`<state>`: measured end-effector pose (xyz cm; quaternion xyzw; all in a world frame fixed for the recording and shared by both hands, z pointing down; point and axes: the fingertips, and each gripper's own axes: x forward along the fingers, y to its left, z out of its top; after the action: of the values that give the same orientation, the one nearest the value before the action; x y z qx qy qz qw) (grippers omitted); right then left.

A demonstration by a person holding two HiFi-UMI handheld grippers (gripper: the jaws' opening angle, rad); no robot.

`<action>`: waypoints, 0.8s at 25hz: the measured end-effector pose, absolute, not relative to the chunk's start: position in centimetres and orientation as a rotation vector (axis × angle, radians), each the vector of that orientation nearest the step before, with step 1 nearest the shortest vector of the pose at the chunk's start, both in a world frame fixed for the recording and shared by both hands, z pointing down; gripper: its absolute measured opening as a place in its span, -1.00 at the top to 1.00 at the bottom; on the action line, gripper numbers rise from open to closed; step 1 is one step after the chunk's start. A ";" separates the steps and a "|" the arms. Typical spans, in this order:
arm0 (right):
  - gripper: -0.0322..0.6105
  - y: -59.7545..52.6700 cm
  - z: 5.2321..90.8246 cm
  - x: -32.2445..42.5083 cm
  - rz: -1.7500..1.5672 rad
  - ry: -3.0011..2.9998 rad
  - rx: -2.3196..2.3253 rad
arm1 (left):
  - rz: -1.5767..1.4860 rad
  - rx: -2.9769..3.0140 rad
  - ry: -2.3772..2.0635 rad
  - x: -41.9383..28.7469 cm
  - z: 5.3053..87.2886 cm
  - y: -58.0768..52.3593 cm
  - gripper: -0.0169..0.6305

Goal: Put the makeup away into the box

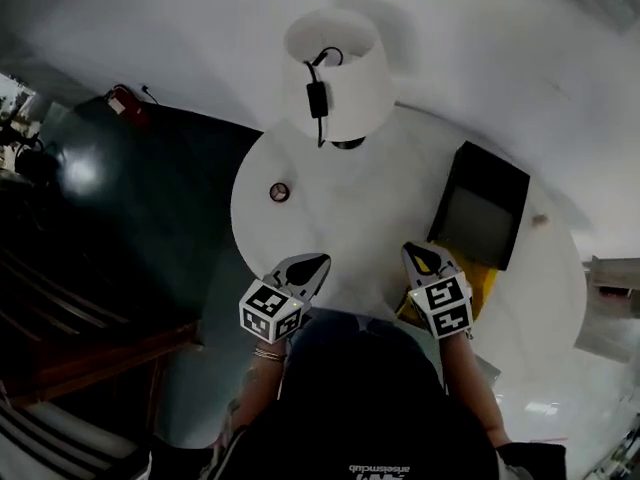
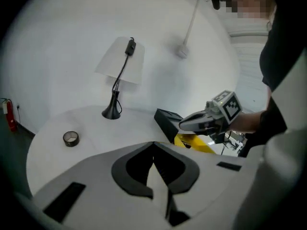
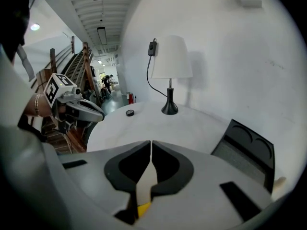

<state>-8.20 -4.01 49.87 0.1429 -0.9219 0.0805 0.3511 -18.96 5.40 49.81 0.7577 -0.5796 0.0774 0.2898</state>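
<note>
Left gripper (image 2: 153, 148): jaws pressed fully together with nothing between them, held over the near edge of the table
Right gripper (image 3: 150, 146): jaws closed to a hairline and empty; a sliver of yellow shows beneath them but is not gripped
Makeup: a small round case (image 1: 279, 192) with a dark rim, lying flat and alone on the round white table (image 1: 370, 228), close to its left edge
Box (image 1: 480, 206): black, lid raised, at the table's right edge; a yellow item (image 1: 483, 286) sits just beside its near side
Lamp (image 1: 335, 68): at the far edge, well apart from both the case and the box
Key relation: the case lies ahead and to the left of the left gripper, and the box is across the table on the right, so the case has to cross most of the tabletop
Nearer hand: the left for the case, the right for the box
Long axis: none, since the case is round and can be taken across its rim from any side
Judgement: pick-up not yet begun; the left jaws must open before they reach the case
Risk: a low, flat case could skid on the smooth top if pinched unevenly
</note>
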 end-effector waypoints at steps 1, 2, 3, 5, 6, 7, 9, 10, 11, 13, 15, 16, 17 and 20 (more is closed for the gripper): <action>0.82 -3.9 49.9 -8.7 0.206 -2.387 0.365 | 0.204 2.019 -1.550 -19.5 49.9 5.5 0.91; 0.82 -3.8 49.9 -9.2 0.206 -2.387 0.360 | 0.201 2.016 -1.552 -20.1 50.0 5.5 0.91; 0.82 -3.7 49.9 -9.7 0.208 -2.386 0.354 | 0.197 2.013 -1.554 -20.6 50.0 5.6 0.91; 0.83 -3.4 49.9 -10.7 0.212 -2.385 0.344 | 0.190 2.008 -1.559 -21.7 50.2 5.7 0.91; 0.83 -3.2 50.0 -11.2 0.213 -2.384 0.340 | 0.187 2.006 -1.563 -22.3 50.2 5.8 0.91; 0.83 -3.0 50.0 -11.7 0.214 -2.383 0.337 | 0.184 2.004 -1.566 -22.8 50.3 5.9 0.91; 0.83 -2.6 50.0 -12.6 0.216 -2.385 0.336 | 0.187 2.003 -1.571 -23.9 50.5 6.2 0.91; 0.83 -2.4 50.0 -13.0 0.219 -2.385 0.336 | 0.197 2.005 -1.572 -24.4 50.6 6.3 0.91; 0.83 -2.1 50.0 -13.4 0.222 -2.385 0.337 | 0.210 2.005 -1.574 -25.0 50.7 6.4 0.92; 0.83 -1.7 50.1 -14.1 0.229 -2.382 0.337 | 0.230 2.002 -1.579 -26.2 51.1 6.6 0.91; 0.83 -1.4 50.3 -14.7 0.229 -2.379 0.339 | 0.220 1.999 -1.581 -27.3 51.4 6.5 0.91; 0.83 -1.4 50.3 -14.9 0.227 -2.377 0.340 | 0.208 1.999 -1.581 -27.7 51.5 6.4 0.91; 0.83 -1.3 50.3 -15.2 0.225 -2.376 0.341 | 0.199 2.001 -1.581 -28.2 51.6 6.4 0.91; 0.83 -0.9 50.3 -16.0 0.231 -2.374 0.351 | 0.199 2.007 -1.578 -29.5 51.9 6.3 0.91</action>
<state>-16.02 -0.88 50.28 0.1359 -0.9196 0.0895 0.3575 -29.53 6.34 51.94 0.7510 -0.5903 0.0745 0.2862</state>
